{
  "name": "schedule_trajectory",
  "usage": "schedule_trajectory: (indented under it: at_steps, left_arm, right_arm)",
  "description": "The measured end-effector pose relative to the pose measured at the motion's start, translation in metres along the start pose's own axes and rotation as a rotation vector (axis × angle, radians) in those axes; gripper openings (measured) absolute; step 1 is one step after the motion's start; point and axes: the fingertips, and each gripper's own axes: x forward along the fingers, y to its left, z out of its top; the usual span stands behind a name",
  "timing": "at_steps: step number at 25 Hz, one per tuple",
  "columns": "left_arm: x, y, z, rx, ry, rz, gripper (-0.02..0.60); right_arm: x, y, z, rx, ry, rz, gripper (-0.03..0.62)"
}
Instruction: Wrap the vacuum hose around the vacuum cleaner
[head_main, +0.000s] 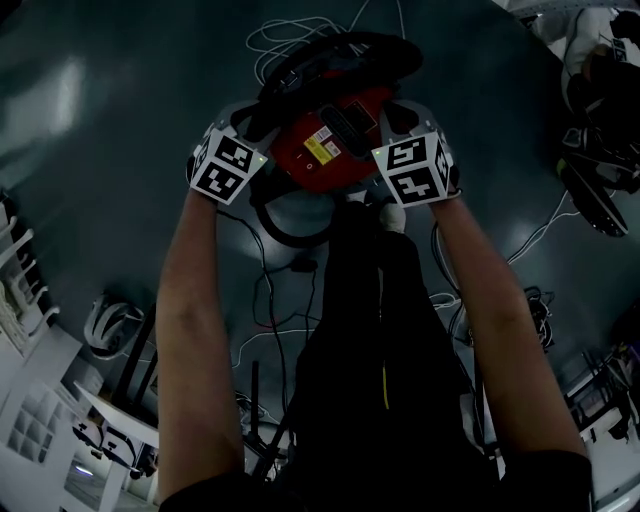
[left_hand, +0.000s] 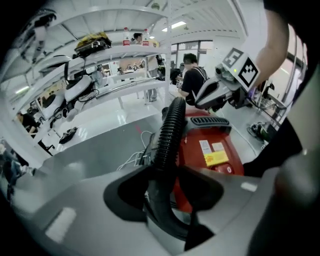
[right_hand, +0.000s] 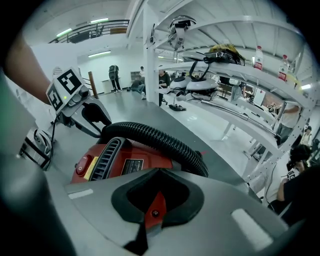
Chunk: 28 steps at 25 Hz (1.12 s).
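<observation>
Winding the vacuum hose (left_hand: 170, 131) around the vacuum cleaner (left_hand: 215, 150) is well under way, I judge: one loop already arches over the red body, which stands on the floor (head_main: 110, 120). My left claw (left_hand: 163, 186) is clamped on the hose, which runs up out of its jaws and over the machine's top. My right claw (right_hand: 153, 215) has its jaws together on nothing and hovers just above the body's near side, with the hose curving beyond it. Next I should carry the gripped stretch round the casing and lay it snug without kinking it.
</observation>
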Motion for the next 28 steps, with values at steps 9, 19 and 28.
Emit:
schedule_trajectory:
  at_steps: [9, 19, 28]
  left_arm:
    - [-0.036, -0.023, 0.000, -0.169, -0.069, 0.212, 0.134]
    - [-0.066, -0.092, 0.023, -0.515, -0.214, 0.268, 0.011]
    - [-0.098, -0.157, 0.037, -0.800, -0.246, 0.390, 0.009]
  right_arm:
    - [-0.027, 0.010, -0.014, 0.007, -0.019, 0.017, 0.000]
    - [-0.075, 0.019, -0.029, -0.009, -0.045, 0.034, -0.002]
    - [-0.123, 0.032, -0.040, 0.017, -0.085, 0.021, -0.005]
